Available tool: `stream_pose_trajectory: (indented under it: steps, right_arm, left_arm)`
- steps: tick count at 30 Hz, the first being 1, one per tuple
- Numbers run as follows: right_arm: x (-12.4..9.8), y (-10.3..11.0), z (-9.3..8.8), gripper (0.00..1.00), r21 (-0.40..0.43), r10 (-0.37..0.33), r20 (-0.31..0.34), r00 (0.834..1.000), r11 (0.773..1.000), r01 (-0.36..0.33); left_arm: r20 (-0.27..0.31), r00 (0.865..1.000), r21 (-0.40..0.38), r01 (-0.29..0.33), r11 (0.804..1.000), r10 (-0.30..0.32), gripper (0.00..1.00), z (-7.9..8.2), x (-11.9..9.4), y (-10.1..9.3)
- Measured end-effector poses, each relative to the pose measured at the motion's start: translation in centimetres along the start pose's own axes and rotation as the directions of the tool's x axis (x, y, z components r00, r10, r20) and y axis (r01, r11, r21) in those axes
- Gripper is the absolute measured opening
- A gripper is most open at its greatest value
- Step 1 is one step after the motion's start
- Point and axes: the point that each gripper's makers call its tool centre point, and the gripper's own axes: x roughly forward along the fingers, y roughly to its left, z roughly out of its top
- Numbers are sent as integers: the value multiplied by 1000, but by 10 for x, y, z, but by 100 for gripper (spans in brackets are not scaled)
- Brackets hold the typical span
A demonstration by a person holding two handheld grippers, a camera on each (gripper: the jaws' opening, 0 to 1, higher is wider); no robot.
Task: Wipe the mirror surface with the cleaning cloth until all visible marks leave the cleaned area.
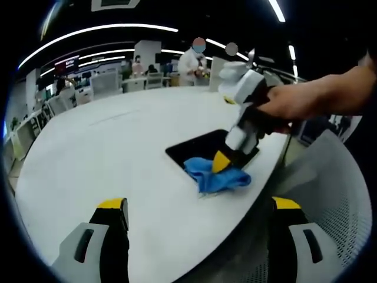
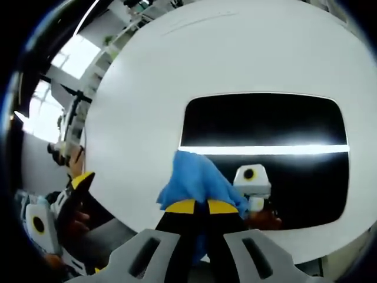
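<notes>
White table (image 2: 135, 88), mirror (image 2: 265, 127) flat, cloth (image 2: 197, 180) tongs-pinched

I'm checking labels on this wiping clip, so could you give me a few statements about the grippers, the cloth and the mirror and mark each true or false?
1. The right gripper is shut on the blue cloth. True.
2. The left gripper holds the cloth. False: its jaws stand wide apart with nothing between them, back from the cloth.
3. The cloth lies partly on the mirror, at its near left edge in the right gripper view. True.
4. The mirror stands upright against a wall. False: it lies flat on the white table.
5. The cloth is red. False: it is blue.
6. A bright strip of light is reflected across the mirror. True.
</notes>
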Motion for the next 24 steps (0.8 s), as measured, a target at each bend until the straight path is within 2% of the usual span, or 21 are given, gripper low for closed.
stream_pose_trajectory:
  steps: [8, 24]
  right_arm:
    - [2, 5, 2, 1, -35, 1, 2, 1000, 999, -1]
    - [4, 6, 2, 1, -40, 0, -10, 1000, 999, -1]
  left_arm:
    - [3, 1000, -3, -10, 1000, 10, 99, 0, 0, 2]
    - [-2, 1000, -4, 3, 1000, -3, 99, -1, 0, 1]
